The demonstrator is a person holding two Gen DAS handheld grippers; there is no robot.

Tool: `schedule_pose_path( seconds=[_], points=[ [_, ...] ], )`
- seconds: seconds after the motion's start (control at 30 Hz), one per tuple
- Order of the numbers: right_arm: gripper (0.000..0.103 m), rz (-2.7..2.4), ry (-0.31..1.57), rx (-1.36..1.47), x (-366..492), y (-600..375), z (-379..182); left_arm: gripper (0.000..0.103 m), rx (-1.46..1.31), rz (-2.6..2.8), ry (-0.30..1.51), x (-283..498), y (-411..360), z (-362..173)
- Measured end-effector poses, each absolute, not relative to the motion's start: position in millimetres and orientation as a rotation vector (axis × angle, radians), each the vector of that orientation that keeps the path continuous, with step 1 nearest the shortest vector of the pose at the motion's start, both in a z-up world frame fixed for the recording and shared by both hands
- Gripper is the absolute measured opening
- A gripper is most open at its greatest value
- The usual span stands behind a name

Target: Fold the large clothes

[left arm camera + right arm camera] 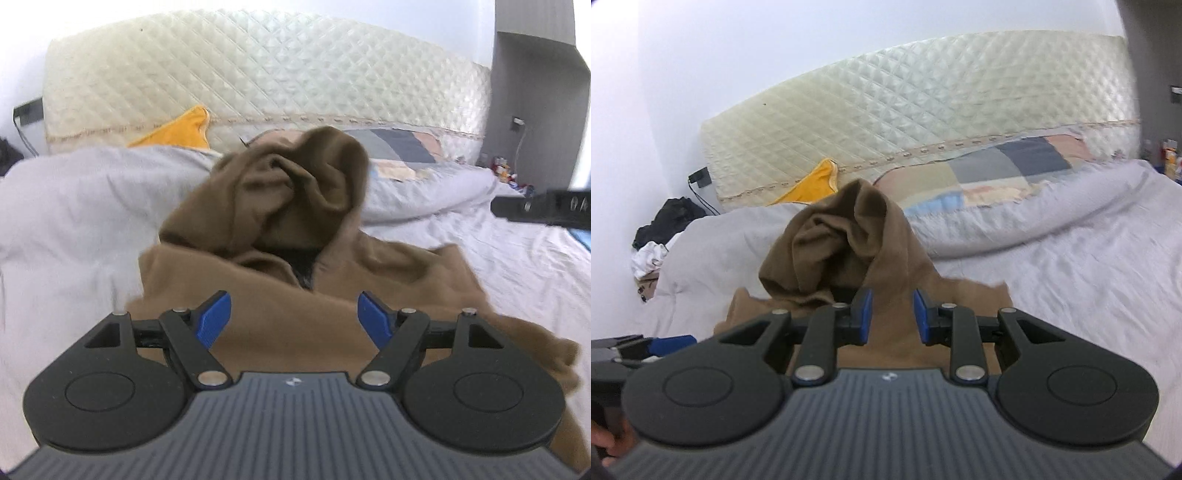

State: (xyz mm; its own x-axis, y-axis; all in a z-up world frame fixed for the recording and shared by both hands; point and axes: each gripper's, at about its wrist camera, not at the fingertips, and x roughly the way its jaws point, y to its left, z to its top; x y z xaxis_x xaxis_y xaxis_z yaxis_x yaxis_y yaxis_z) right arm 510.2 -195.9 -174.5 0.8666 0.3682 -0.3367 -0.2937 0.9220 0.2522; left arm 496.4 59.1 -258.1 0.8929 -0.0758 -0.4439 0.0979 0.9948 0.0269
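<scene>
Left wrist view first, and the brown hoodie (280, 258) fills the middle of the frame, spread on the grey bedsheet (517, 266) with its hood bunched up toward the top centre, against the rumpled grey duvet (74, 206). The left gripper (294, 319) hovers low over the chest panel, blue pads (214, 319) spread wide, nothing between them; whether they brush the cloth can't be told.

Over to the right wrist view: same hoodie (849, 251), hood heaped in the centre, quilted headboard (923, 103) across the top, patchwork pillow (997, 173) at upper right. The right gripper (892, 317) sits with its jaws only partly apart, a narrow gap, empty too. The other tool pokes in at lower left.

Judging from this, the garment looks flattened but not yet folded, and that hood wants dealing with first. Best play: each gripper pinches a single layer at a shoulder or hood edge, both lift together, keep the fabric taut, and lay it down squarely so no wrinkles get trapped.
</scene>
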Motion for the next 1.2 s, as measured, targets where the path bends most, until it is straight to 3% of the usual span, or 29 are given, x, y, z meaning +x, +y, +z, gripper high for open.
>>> schedule_pose_path(
  seconds=[0.03,0.1,0.27,0.43,0.63,0.7,0.73,0.77,0.83,0.87,0.97,1.2],
  points=[
    [0.038,0.354,0.397,0.194,522.7,-192.6,-172.1,0.08,0.054,-0.073,0.447,510.6,64.8,-257.7],
    [0.068,0.369,0.397,0.189,551.1,-183.1,-168.6,0.08,0.047,-0.041,0.436,541.1,76.8,-257.1],
    [0.068,0.393,0.389,0.132,622.7,-156.7,-166.3,0.081,0.05,0.006,0.439,617.8,105.9,-258.4],
    [0.068,0.328,0.368,0.045,694.5,-127.2,-164.6,0.092,0.069,0.045,0.395,680.5,125.9,-264.3],
    [0.067,0.316,0.356,0.002,746.4,-107.3,-179.0,0.092,0.141,-0.01,0.42,733.4,122.5,-283.5],
    [0.065,0.33,0.375,0.016,756.2,-104.2,-185.4,0.085,0.162,-0.004,0.424,744.5,120.2,-286.9],
    [0.063,0.342,0.39,0.014,759.9,-102.4,-188.5,0.066,0.159,-0.003,0.433,749.1,120.5,-287.3],
    [0.054,0.352,0.401,0.009,762.1,-99.9,-190.5,0.043,0.158,-0.006,0.448,752.8,120.9,-287.2],
    [0.027,0.362,0.422,-0.006,764.0,-96.4,-192.7,0.027,0.145,0.017,0.48,755.9,121.2,-283.3],
    [0.013,0.343,0.43,-0.022,764.1,-95.4,-192.5,0.025,0.133,0.01,0.495,756.0,122.8,-278.7],
    [0.009,0.353,0.424,-0.033,751.7,-98.6,-183.9,0.017,0.151,0.015,0.504,742.5,122.8,-256.9],
    [0.008,0.325,0.347,-0.018,690.7,-128.8,-148.8,0.013,0.108,-0.003,0.396,680.7,125.6,-160.3]
  ],
)
